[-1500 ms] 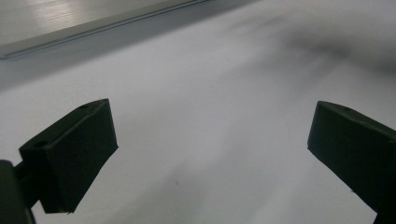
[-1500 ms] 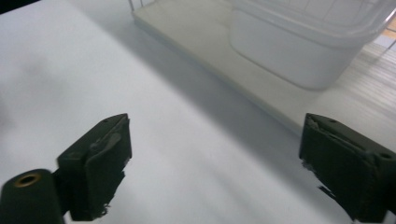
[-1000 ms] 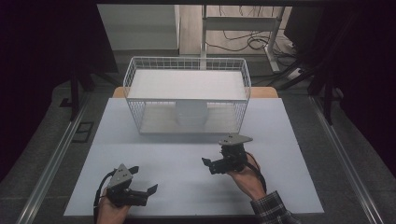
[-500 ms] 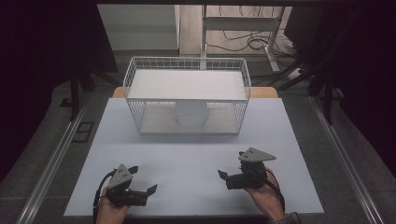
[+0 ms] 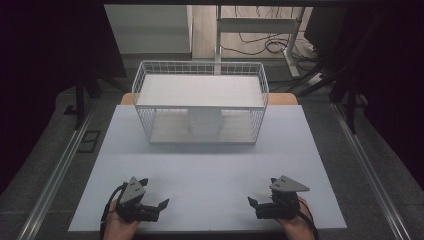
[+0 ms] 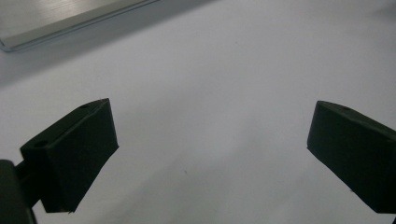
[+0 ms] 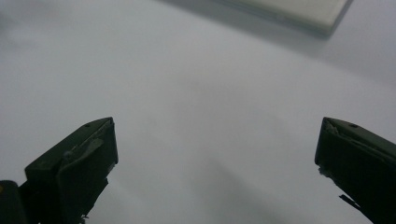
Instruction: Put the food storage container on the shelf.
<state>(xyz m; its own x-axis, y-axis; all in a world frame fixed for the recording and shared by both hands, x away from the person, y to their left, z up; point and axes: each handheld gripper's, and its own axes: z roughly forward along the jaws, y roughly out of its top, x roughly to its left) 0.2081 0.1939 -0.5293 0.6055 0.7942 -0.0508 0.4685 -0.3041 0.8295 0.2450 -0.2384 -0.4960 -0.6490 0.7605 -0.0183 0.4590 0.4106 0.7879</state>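
Along the bottom edge of the high view, the left tongs (image 5: 159, 206) and right tongs (image 5: 253, 203) rest wide and empty on the desk (image 5: 210, 165), likely parked, well apart from the wire basket (image 5: 200, 107) at upper centre

The right hand-held gripper (image 7: 215, 163) hangs over the white table (image 7: 201, 93), its 2 black jaws spread wide with nothing between them, just bare surface. Ahead of it and off toward its right jaw, a pale flat edge (image 7: 299, 11) lies, casting a soft shadow.
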